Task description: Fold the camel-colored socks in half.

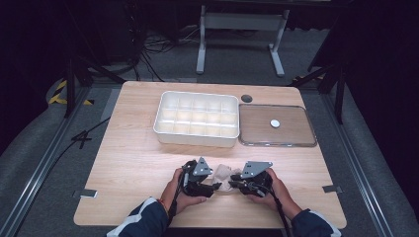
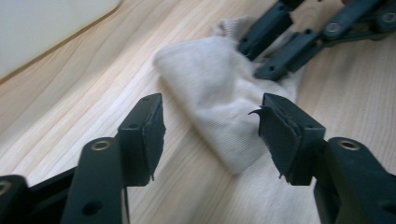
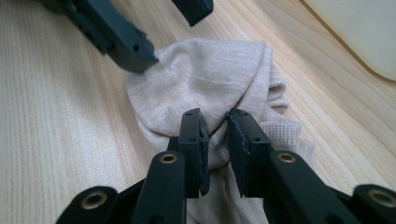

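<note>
From the high view, a wooden counter [image 1: 133,148] carries a white divided tray [image 1: 196,118] at the far middle and a clear flat lid [image 1: 296,129] just to its right, with a small white disc [image 1: 275,123] on it. Near the front edge, a person's two hands hold the left hand-held gripper [image 1: 213,186] and right hand-held gripper [image 1: 233,185] close together, with a beige sock [image 1: 223,174] between them.

In the left gripper view, its jaws stand wide apart with nothing between them; the sock [image 2: 219,100] lies on the counter just ahead, and the other gripper's jaws meet its far end.

In the right gripper view, the jaws are nearly closed, pinching a fold of the bunched sock [image 3: 205,88], which rests on the counter
</note>
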Demonstrator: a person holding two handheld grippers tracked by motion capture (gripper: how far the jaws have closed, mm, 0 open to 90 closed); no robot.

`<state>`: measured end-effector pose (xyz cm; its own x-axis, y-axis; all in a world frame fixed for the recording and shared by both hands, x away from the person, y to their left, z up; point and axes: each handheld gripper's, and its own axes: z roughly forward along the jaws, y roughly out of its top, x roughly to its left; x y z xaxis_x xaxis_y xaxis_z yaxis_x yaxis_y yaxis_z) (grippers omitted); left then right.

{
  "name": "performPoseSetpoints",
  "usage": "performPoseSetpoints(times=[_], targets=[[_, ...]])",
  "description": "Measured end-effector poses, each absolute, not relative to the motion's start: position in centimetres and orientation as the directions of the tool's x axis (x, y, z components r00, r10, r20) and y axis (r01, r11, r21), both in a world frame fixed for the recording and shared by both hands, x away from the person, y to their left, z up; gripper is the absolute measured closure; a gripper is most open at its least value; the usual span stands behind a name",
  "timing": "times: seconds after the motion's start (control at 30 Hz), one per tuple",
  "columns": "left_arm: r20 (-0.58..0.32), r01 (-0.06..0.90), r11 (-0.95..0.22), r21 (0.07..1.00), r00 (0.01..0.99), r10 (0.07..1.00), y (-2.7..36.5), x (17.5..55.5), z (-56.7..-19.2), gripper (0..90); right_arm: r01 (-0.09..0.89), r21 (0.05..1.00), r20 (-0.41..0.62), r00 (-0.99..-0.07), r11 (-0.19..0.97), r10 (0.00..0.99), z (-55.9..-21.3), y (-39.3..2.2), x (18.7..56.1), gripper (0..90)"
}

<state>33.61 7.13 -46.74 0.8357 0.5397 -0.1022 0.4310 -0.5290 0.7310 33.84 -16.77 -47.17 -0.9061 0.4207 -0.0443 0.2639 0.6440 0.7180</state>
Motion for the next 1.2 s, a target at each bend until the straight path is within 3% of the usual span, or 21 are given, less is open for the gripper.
performPoseSetpoints(times=[0.27,0.47,0.63,0.93,1.2], targets=[[-0.113,0.439,-0.565,0.699,0.847,0.519,6.7,33.9,-47.7,39.0,0.245,0.717,-0.084,-0.899,0.652,0.43,-46.7,-16.8,33.5,68.9],[-0.116,0.438,-0.563,0.701,0.849,0.516,6.7,34.1,-47.9,38.0,0.198,0.76,-0.115,-0.896,0.619,0.428,-45.2,-17.0,32.9,79.7],[-0.114,0.436,-0.563,0.702,0.849,0.516,6.7,34.1,-47.9,37.7,0.169,0.698,-0.171,-0.904,0.695,0.392,-45.9,-16.2,32.9,80.9],[-0.128,0.459,-0.568,0.682,0.841,0.526,7.2,34.3,-47.4,35.3,0.252,0.685,-0.078,-0.907,0.683,0.413,-46.8,-16.4,33.6,81.2],[-0.144,0.469,-0.572,0.673,0.841,0.521,6.8,34.2,-47.5,38.8,0.257,0.686,-0.07,-0.908,0.681,0.413,-46.8,-16.4,33.7,81.5]])
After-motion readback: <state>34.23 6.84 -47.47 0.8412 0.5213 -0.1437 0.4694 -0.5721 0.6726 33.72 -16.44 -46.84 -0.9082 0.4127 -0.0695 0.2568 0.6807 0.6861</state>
